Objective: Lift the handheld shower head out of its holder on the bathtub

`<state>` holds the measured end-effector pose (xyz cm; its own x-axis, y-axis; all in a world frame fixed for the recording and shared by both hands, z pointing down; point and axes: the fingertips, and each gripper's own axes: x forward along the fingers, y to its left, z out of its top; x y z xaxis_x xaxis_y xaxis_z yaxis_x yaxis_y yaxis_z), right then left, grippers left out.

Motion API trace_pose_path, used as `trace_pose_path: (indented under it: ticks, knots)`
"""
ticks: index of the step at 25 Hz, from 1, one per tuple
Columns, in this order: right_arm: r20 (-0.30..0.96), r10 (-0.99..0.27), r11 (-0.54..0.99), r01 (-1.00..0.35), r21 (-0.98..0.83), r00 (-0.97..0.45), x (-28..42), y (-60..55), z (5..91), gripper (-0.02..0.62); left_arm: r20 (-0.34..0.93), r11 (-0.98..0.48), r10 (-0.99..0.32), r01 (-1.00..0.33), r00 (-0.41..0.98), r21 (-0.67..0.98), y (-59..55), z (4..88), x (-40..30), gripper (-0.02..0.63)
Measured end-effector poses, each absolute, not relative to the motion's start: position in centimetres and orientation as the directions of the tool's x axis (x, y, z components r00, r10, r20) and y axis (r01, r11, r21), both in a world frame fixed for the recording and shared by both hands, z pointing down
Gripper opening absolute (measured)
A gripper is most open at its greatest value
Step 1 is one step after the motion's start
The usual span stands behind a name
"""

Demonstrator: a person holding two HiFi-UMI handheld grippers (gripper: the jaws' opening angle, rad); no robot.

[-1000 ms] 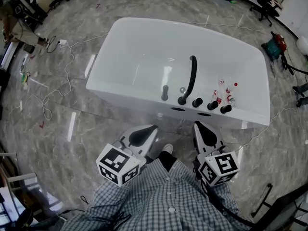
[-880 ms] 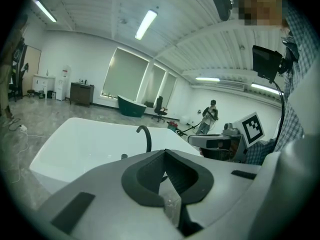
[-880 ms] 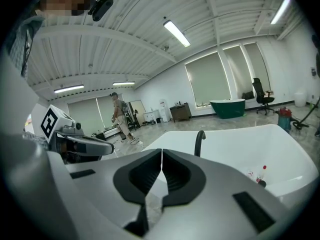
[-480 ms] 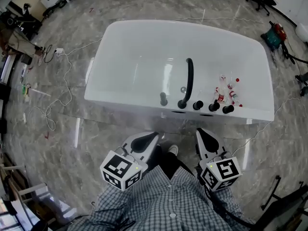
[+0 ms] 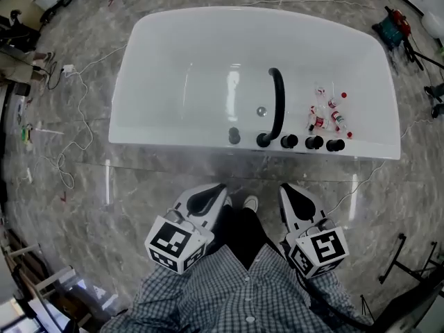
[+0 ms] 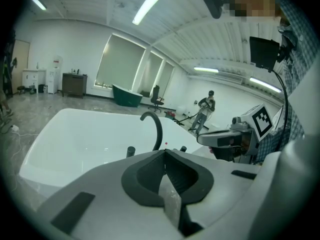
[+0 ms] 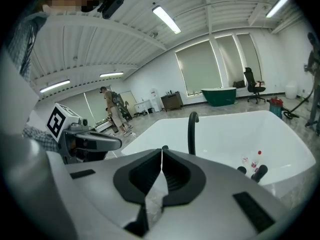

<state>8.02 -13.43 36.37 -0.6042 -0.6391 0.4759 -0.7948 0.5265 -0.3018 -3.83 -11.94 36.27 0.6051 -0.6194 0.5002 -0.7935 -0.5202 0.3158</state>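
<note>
A white bathtub (image 5: 173, 68) lies across the top of the head view. On its near rim a short black handheld shower head (image 5: 234, 136) stands upright in its holder, left of an arched black spout (image 5: 276, 103) and three black knobs (image 5: 313, 142). My left gripper (image 5: 222, 186) and right gripper (image 5: 283, 186) hang close to the person's body, short of the tub, both shut and empty. In the left gripper view the shut left gripper (image 6: 164, 152) points toward the shower head (image 6: 131, 151) and spout (image 6: 156, 126). Beyond the shut right gripper (image 7: 161, 149), the right gripper view shows the spout (image 7: 191, 131).
Several small red-capped bottles (image 5: 327, 116) lie in the tub at the right. A drain (image 5: 261, 111) sits by the spout. White cables (image 5: 76, 116) trail over the marble floor at left. A person (image 6: 205, 111) stands far off in the room.
The head view has swung, so the tub now lies squarer and higher in the picture. Both grippers stay shut near the person's body, the left one's tip now slightly right.
</note>
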Motion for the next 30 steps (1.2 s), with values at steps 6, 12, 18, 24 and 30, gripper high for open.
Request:
trace_pose_path:
  ticks: [6, 12, 18, 24, 30]
  knots:
    - [0.515, -0.61, 0.53, -0.794, -0.299, -0.602, 6.1, -13.6, 38.3, 0.018, 0.502, -0.512, -0.625, -0.8, 0.597, 0.314, -13.3, 38.3, -5.3, 0.009]
    - [0.559, -0.593, 0.536, -0.802, -0.264, -0.58, 4.9, -13.9, 40.3, 0.018, 0.54, -0.529, -0.59, -0.793, 0.6, 0.302, -14.5, 41.2, -6.8, 0.009]
    - [0.586, -0.567, 0.526, -0.802, -0.283, -0.579, 4.1, -13.2, 42.5, 0.018, 0.567, -0.575, -0.561, -0.776, 0.604, 0.257, -15.4, 44.4, -7.5, 0.009]
    - [0.602, -0.558, 0.523, -0.805, -0.279, -0.571, 4.2, -13.6, 44.7, 0.018, 0.573, -0.609, -0.548, -0.761, 0.609, 0.226, -17.5, 47.8, -7.2, 0.009]
    - [0.6, -0.58, 0.483, -0.826, -0.292, -0.551, 5.0, -14.7, 46.3, 0.018, 0.556, -0.562, -0.568, -0.78, 0.607, 0.277, -20.6, 50.8, -6.9, 0.009]
